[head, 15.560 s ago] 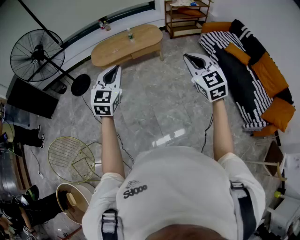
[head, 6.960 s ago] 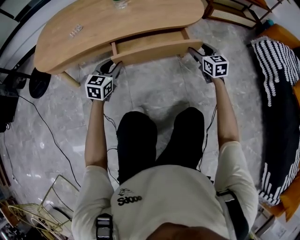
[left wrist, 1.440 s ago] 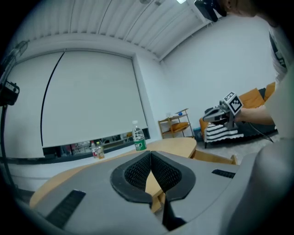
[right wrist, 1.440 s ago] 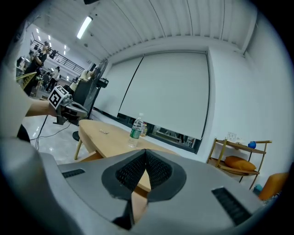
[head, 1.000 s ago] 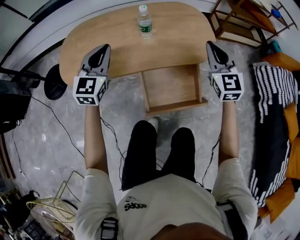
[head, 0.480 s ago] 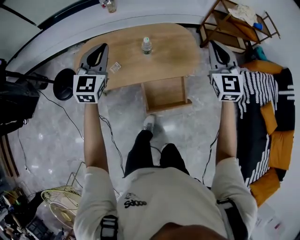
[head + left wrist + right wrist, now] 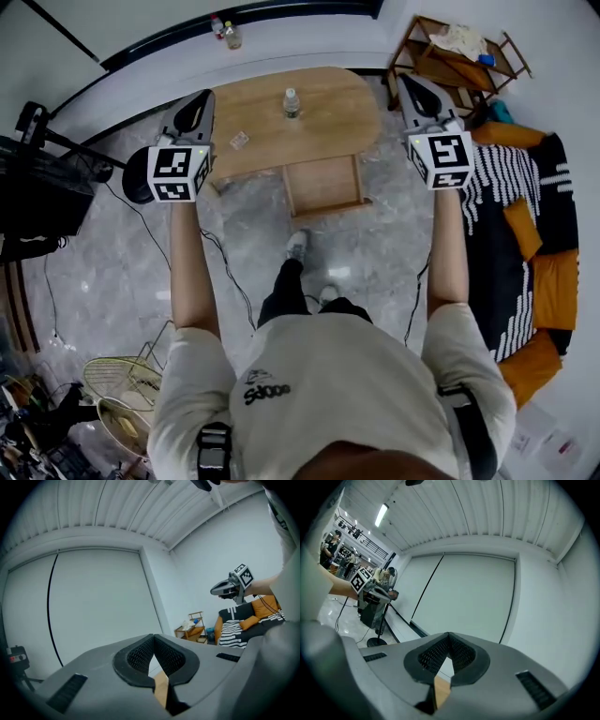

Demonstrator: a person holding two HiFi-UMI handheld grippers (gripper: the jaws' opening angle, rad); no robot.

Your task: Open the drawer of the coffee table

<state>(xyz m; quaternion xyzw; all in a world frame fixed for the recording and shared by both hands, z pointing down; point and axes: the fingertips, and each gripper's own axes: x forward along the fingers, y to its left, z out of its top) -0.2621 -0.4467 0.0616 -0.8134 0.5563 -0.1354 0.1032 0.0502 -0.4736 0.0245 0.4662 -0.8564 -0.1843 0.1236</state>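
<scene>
Grey marble floor (image 7: 122,262) fills the head view. Near the white wall stands the wooden coffee table (image 7: 328,117), and its drawer (image 7: 322,185) is pulled out toward me. A bottle (image 7: 292,103) stands upright on the top. A striped sofa (image 7: 525,216) with orange cushions is at the right, and a wooden shelf (image 7: 450,47) is in the corner.

I hold the left gripper (image 7: 204,94) and the right gripper (image 7: 405,80) high above the table, well apart from it. Both have their jaws closed together with nothing between them.

The gripper views do not show the drawer. They look level at the wall and the ribbed ceiling, and each one catches the other gripper at its edge.

A small flat thing (image 7: 240,140) on the table is too small to name. My body covers the floor below.
</scene>
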